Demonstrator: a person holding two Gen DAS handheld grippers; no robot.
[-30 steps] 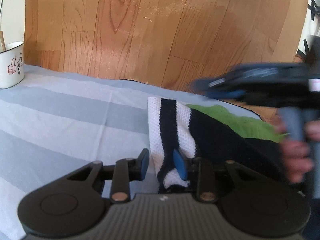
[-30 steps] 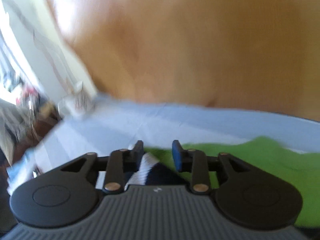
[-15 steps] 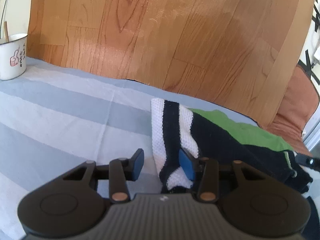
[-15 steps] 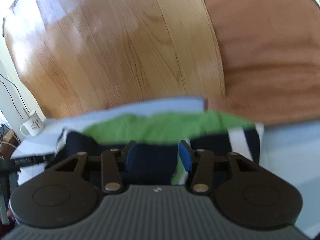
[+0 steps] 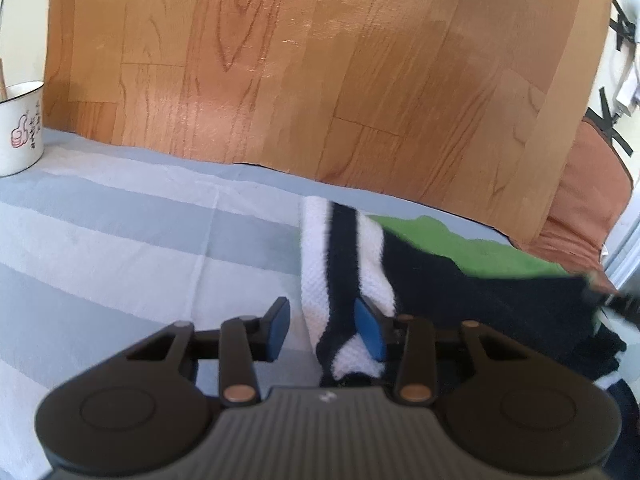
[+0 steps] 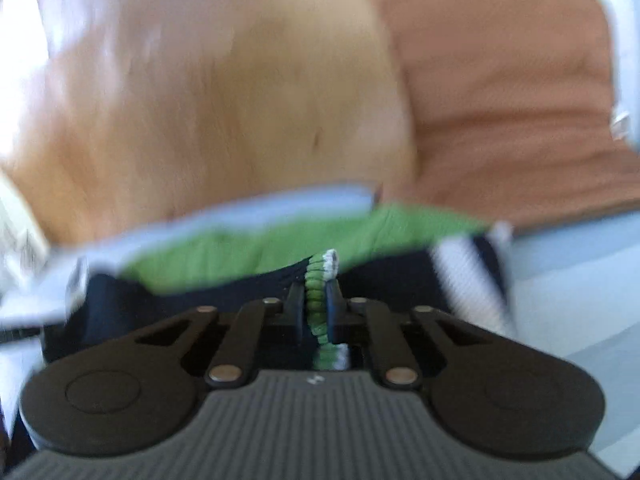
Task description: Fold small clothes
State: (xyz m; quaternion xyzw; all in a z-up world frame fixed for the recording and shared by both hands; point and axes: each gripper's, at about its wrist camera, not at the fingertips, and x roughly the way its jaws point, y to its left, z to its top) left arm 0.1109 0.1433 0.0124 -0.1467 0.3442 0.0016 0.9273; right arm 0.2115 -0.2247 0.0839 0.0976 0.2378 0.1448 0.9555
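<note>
Left gripper: 2 blue-padded fingers spread apart, straddling the black-and-white striped end of the garment without gripping it. Right gripper: fingers pressed together, pinching the garment's green ribbed hem. The garment, black with a green panel, lies on a blue-grey striped cloth. A white mug stands at the cloth's far left edge. Right view blurred.

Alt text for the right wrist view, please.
The right claw is shut on the green-and-white ribbed edge of a navy and green knit garment lying on a pale blue cloth. The picture is motion-blurred.
</note>
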